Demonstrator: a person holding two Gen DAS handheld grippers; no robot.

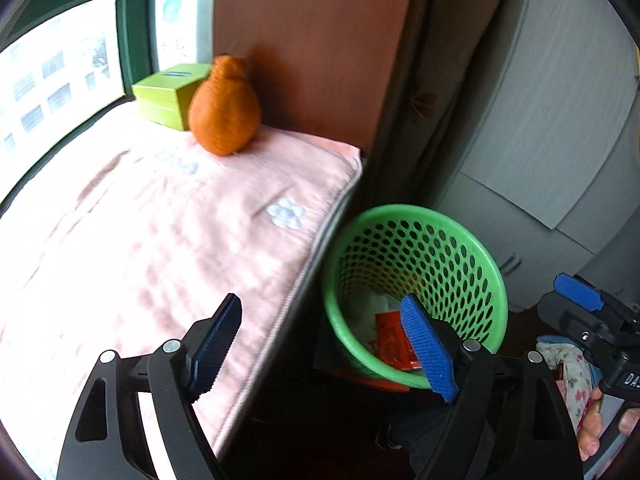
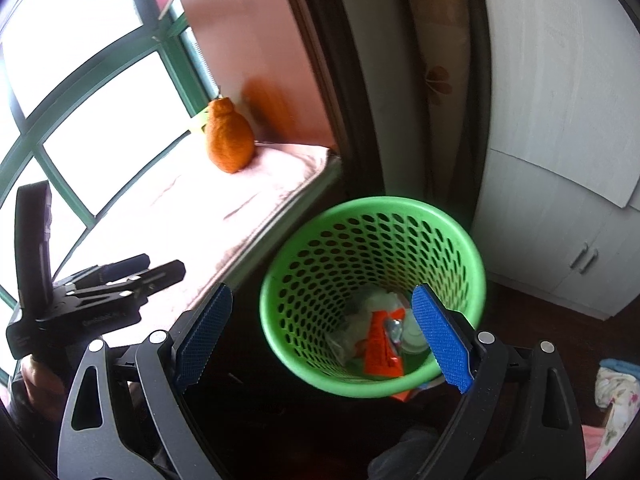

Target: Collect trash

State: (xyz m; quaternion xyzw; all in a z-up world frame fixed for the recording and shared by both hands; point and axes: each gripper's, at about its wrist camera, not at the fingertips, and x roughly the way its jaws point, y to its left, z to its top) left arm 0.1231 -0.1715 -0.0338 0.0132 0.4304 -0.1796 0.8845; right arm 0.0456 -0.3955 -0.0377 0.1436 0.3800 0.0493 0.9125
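Observation:
A green perforated basket [image 1: 416,248] [image 2: 372,248] stands on the dark floor beside a pink cushioned window seat [image 1: 160,220]. Inside it lie an orange-red wrapper [image 1: 390,340] [image 2: 380,346], crumpled white paper [image 2: 372,300] and a pale round lid [image 2: 414,336]. My left gripper [image 1: 322,308] is open and empty, one finger over the cushion edge, the other over the basket's near rim. It also shows at the left of the right wrist view [image 2: 160,266]. My right gripper [image 2: 322,292] is open and empty above the basket's near side; its blue pad [image 1: 578,294] shows beside the basket.
An orange netted bundle [image 1: 224,112] [image 2: 229,140] and a green tissue box [image 1: 168,96] sit at the seat's far end by the window. White cabinets [image 1: 540,160] stand right of the basket. Floral fabric [image 2: 616,396] lies at lower right. An orange scrap [image 1: 360,378] lies under the basket.

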